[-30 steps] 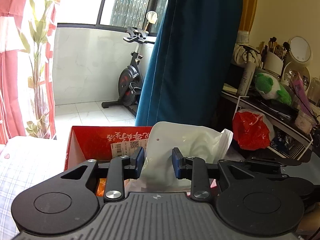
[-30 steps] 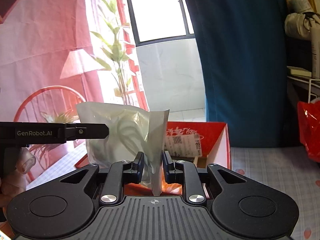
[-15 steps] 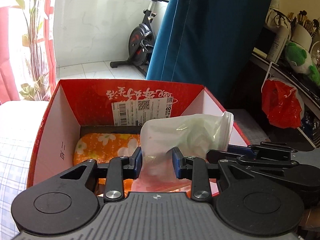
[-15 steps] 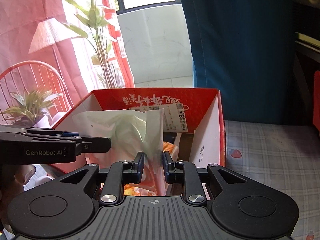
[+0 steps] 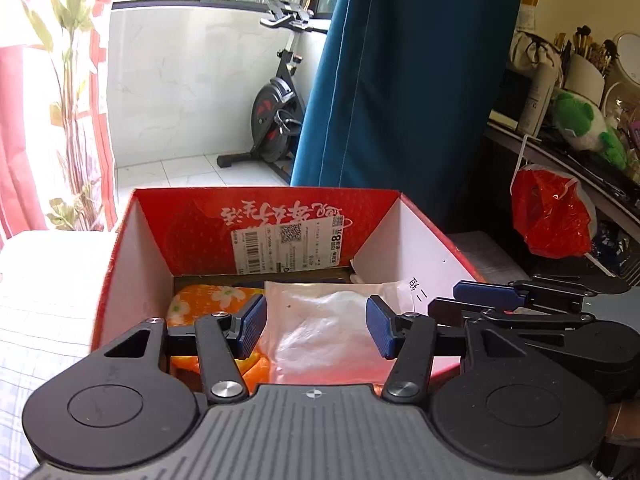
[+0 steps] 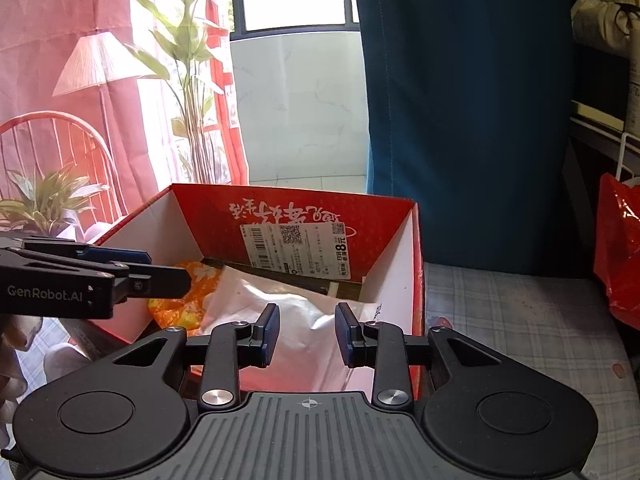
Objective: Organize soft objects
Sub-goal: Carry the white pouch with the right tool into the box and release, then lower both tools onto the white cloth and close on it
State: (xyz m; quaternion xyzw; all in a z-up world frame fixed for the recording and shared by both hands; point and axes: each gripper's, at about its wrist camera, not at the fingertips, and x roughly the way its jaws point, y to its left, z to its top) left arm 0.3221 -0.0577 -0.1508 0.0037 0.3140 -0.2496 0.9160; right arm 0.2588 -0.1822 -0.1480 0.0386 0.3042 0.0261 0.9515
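Observation:
A red cardboard box (image 5: pixel 276 216) (image 6: pixel 416 248) stands open in front of both grippers. Inside it lies a white plastic pouch (image 5: pixel 320 328) (image 6: pixel 304 312), flat beside an orange flowered cloth (image 5: pixel 208 300) (image 6: pixel 188 292). My left gripper (image 5: pixel 316 326) hovers over the pouch with its jaws opening, pads clear of the plastic. Over the same pouch, the jaws of my right gripper (image 6: pixel 307 334) are opening too, with a gap on each side. The right gripper also shows at the box's right wall in the left wrist view (image 5: pixel 484 300), and the left gripper at the box's left wall in the right wrist view (image 6: pixel 152 270).
A blue curtain (image 5: pixel 400 80) hangs behind the box, and an exercise bike (image 5: pixel 276 120) stands on the tiled balcony. A red plastic bag (image 5: pixel 552 216) hangs from a cluttered shelf at right. Plants (image 6: pixel 44 200) and a red chair stand left. The box rests on checked bedding (image 6: pixel 520 320).
Both grippers came down toward the box with the pouch pinched between them, then their jaws spread. The pouch left both grips and now lies in the box.

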